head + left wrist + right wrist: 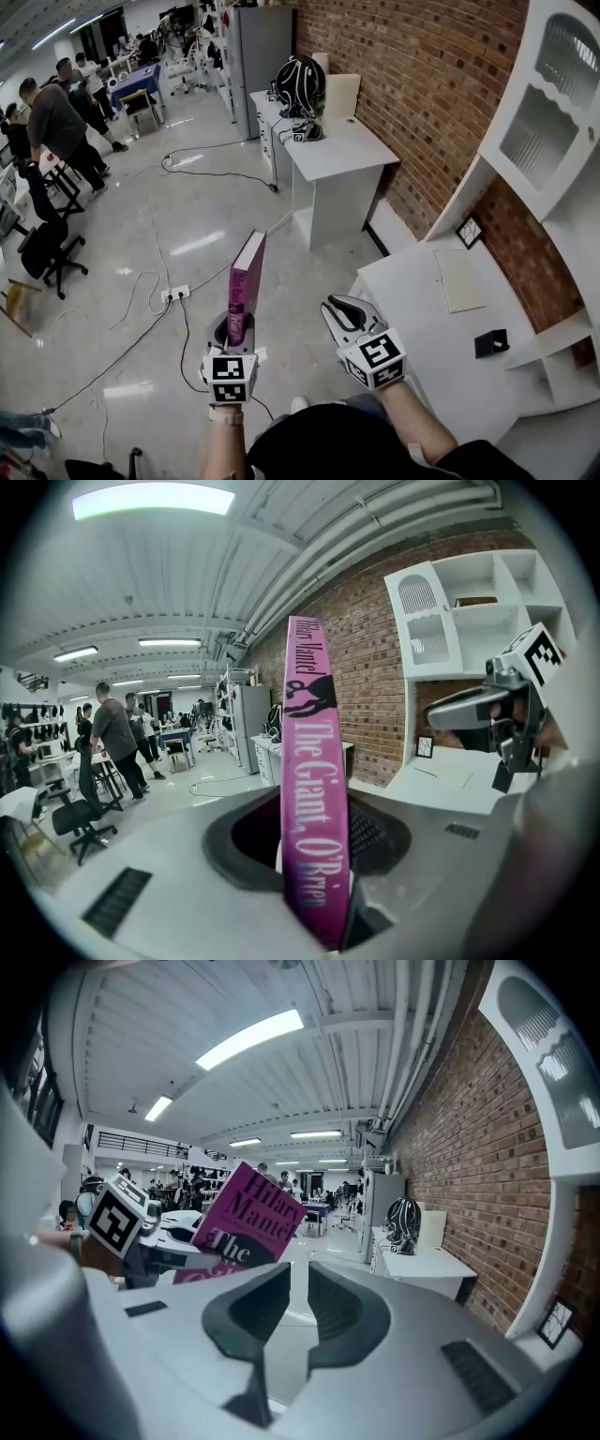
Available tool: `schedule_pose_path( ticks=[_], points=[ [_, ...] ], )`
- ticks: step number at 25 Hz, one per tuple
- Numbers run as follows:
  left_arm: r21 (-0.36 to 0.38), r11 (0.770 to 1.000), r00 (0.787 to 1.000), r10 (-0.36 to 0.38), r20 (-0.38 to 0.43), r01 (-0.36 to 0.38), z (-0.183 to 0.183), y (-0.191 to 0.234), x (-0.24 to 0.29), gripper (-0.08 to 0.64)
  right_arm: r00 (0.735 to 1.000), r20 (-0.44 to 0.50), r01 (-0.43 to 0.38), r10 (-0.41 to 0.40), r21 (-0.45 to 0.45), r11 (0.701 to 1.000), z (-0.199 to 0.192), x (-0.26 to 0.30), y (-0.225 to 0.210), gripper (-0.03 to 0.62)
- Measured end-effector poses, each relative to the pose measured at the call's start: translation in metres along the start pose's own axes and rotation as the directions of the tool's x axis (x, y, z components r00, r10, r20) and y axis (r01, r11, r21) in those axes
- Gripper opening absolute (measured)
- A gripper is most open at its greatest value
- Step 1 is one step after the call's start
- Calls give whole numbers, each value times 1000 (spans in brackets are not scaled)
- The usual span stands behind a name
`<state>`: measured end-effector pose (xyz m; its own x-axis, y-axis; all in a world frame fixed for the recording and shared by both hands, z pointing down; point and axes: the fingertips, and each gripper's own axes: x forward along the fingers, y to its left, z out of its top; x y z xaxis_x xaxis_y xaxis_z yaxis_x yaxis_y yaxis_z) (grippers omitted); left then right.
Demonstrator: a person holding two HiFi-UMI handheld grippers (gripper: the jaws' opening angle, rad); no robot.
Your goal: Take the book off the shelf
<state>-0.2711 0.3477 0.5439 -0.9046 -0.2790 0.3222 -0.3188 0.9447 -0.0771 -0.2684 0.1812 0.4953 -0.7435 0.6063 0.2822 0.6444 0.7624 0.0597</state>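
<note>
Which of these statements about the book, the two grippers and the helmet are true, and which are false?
1. The left gripper grips the book. True.
2. The book lies flat on a table. False: it stands upright between the left jaws, over the floor.
3. The right gripper holds nothing. True.
4. The helmet is on the floor. False: it sits on the white table by the brick wall.
</note>
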Motion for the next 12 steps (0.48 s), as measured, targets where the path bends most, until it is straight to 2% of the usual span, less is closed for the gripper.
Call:
schedule_pose_path(
  ticks=[12],
  points=[
    [11, 999, 999, -33, -3, 33, -1, -16, 4, 138, 999, -9, 42, -42, 15, 999, -9, -16, -10, 55]
  ],
)
